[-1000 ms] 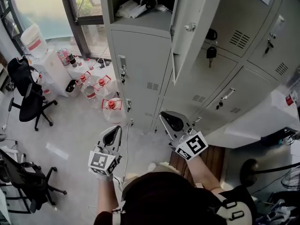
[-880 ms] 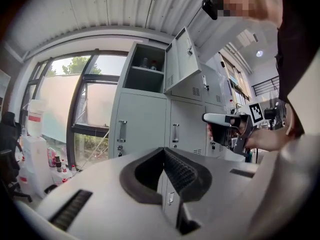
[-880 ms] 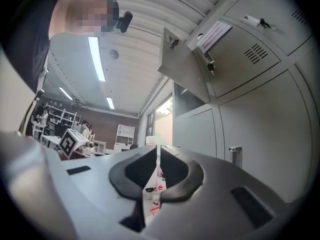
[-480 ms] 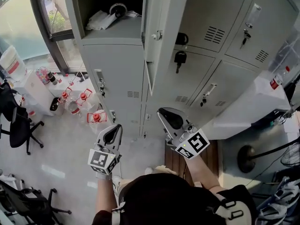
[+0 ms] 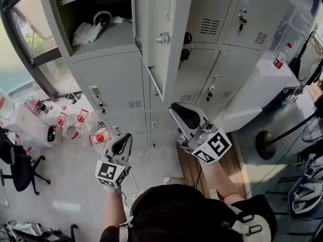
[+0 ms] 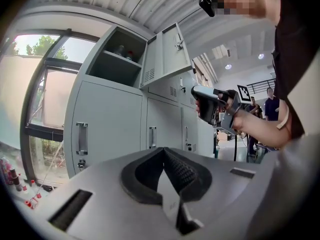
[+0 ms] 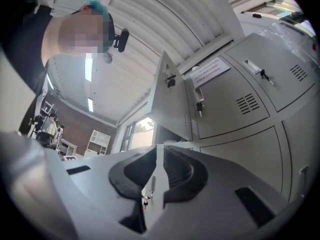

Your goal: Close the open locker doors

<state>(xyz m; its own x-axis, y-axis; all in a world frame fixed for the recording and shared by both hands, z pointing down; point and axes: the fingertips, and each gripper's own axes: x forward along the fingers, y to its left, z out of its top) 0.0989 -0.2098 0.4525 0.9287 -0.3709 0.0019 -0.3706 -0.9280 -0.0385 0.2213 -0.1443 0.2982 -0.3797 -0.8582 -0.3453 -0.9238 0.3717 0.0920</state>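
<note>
Above both grippers, open locker door [image 5: 169,29] stands out from upper compartment [image 5: 108,43] (clutter [image 5: 93,26] on its shelf). Left gripper [image 5: 123,139] and right gripper [image 5: 175,110]: jaws together, empty, well below door.

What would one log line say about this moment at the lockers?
door: open, untouched | left tongs: shut, empty | right tongs: shut, empty | step: closing not begun
</note>
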